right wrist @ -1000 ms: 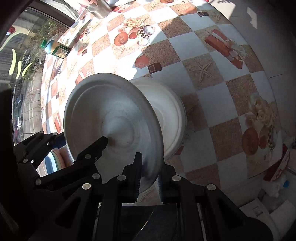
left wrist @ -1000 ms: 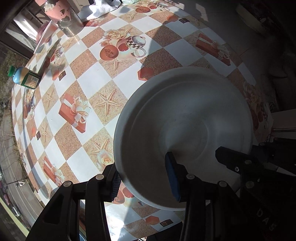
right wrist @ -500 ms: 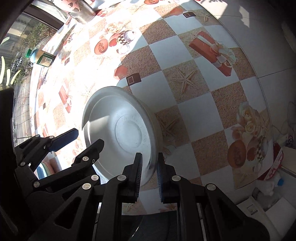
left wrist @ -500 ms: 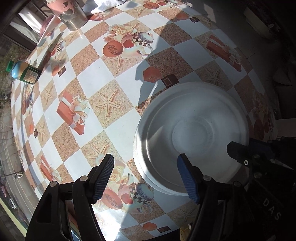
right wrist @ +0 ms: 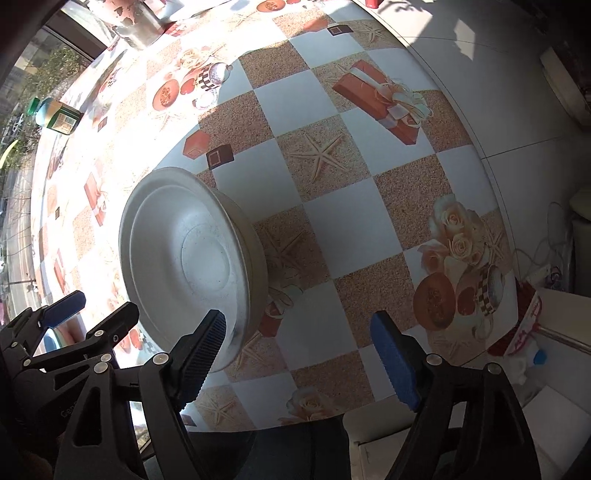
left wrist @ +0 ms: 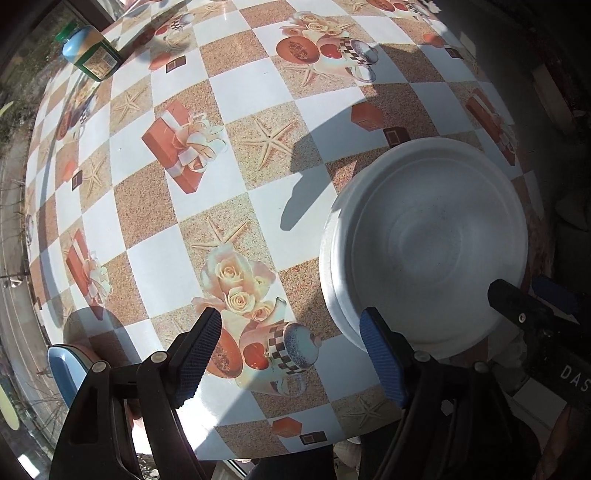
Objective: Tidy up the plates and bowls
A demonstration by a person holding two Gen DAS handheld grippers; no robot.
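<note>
Both plates are sitting stacked now, where half a second ago the right hand-held gripper [right wrist: 299, 352] was clamped on the rim of the upper one; that gripper is now standing with its fingers wide apart and nothing between them.

Working from the left: a green-capped bottle [left wrist: 90, 53] is lying at the far left edge of the tabletop [left wrist: 236, 85], well apart from everything else. Nearer, the left hand-held gripper [left wrist: 291, 356] is hovering with its fingers spread and empty over the printed cloth, just left of the stack. The upper white plate [left wrist: 428, 243] is resting nested inside the lower plate [left wrist: 330, 254], whose rim is peeking out as a crescent along the left side. Stacking them near the tabletop's near edge is probably gathering like with like.

Only the left wrist view is showing a blue dish [left wrist: 64, 373] at the lower left corner. Only the right wrist view is showing the stack's side profile, a metal container [right wrist: 138, 27] at the far edge, and the floor beyond the tabletop.
</note>
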